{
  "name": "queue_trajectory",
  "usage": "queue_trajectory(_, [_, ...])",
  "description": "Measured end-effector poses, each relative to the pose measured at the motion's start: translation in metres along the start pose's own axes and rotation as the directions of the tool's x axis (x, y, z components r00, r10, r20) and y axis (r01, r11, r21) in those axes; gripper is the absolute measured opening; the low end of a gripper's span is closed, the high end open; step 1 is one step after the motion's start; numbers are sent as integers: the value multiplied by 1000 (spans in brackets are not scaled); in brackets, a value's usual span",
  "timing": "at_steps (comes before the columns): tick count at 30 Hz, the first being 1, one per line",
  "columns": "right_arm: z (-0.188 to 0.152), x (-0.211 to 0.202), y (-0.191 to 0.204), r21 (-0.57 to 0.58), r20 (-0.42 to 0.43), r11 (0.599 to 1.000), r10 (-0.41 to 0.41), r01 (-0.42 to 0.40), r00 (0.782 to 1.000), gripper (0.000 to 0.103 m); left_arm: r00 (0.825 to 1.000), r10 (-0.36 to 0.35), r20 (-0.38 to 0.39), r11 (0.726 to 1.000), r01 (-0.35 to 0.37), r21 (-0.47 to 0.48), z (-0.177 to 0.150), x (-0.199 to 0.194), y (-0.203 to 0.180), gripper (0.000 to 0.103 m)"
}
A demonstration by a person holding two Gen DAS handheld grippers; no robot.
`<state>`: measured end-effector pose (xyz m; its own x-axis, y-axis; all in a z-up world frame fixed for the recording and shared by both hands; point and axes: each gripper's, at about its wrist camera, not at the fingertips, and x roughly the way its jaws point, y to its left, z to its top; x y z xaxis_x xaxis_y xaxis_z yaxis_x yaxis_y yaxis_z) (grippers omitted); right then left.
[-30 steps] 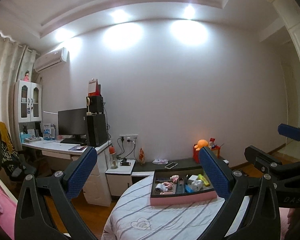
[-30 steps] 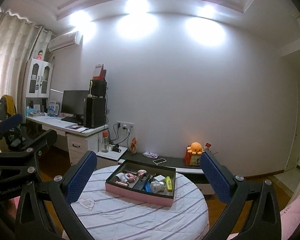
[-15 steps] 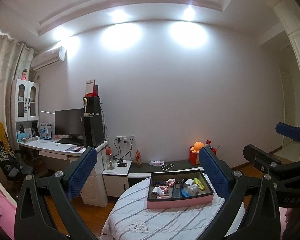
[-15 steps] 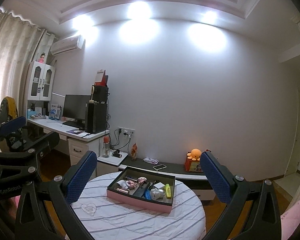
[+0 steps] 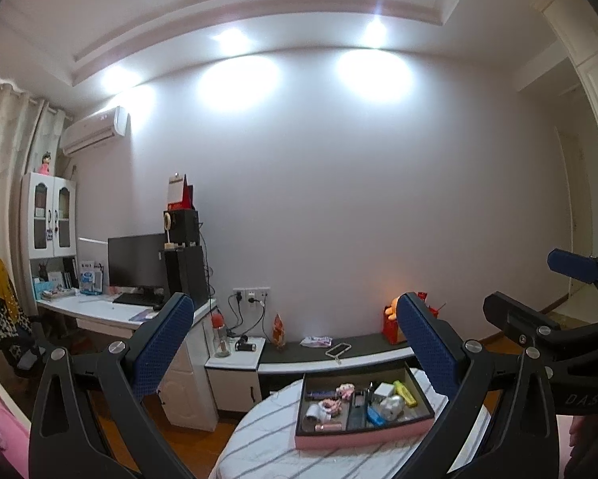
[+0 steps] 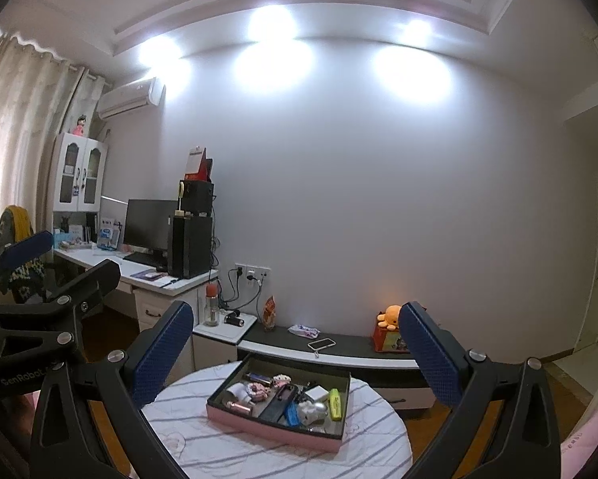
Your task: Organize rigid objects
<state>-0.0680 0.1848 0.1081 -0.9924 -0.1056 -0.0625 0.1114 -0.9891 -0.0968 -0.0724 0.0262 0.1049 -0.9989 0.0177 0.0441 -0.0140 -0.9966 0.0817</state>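
while both grippers [image 5: 295, 339] [image 6: 297, 343] gape, tray [image 6: 275, 425] rests.

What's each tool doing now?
Left tool: open, empty.
Right tool: open, empty.

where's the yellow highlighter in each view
Left wrist: yellow highlighter lies in the pink tray's far right corner, lower right of centre.
Right wrist: yellow highlighter lies near the tray's right wall, bottom centre.
Shared landmark: orange octopus plush on the low shelf behind.
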Motion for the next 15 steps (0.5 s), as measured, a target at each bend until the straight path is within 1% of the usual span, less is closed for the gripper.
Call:
queue_trajectory(8, [-8,14,-3,23,22,999,-30,30,999,103,1000,-9,23,1000,9,-14,-12,20,-4,103])
queue_trajectory(15, [-16,34,-9,26,-23,999,-41,41,999,103,1000,-14,-23,1000,14,-17,-24,41,-6,103])
